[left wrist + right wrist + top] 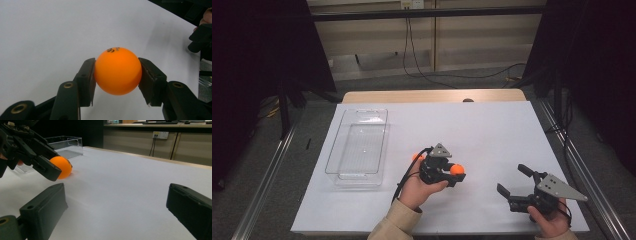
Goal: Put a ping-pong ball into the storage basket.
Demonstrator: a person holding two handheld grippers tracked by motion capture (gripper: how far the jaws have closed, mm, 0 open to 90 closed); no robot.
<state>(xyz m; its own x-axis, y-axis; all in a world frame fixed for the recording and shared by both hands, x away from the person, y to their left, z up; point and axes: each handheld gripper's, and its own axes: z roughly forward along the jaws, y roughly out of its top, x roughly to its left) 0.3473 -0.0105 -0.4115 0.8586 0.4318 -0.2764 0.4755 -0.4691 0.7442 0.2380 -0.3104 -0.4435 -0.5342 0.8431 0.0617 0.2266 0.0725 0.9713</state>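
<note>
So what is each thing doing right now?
Left gripper: shut on the orange ball.
Orange ball: squeezed between the two jaws, right at the white table.
Second orange ball: lying on the table behind the left gripper.
Right gripper: open, holding nothing.
Clear box: upright, nothing inside.

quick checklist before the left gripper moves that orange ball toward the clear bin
1. Ball held: the left gripper has both pads against the orange ball: ok.
2. Grip centred: the pads meet the ball near its widest part: ok.
3. Clear bin open on top, nothing seen inside: ok.
4. Path to the bin: a second orange ball lies by the left hand, on the bin's side: not ok.
5. Right gripper open, holding nothing, apart to the right: ok.
6. Ball lifted off the white table: cannot tell.
</note>
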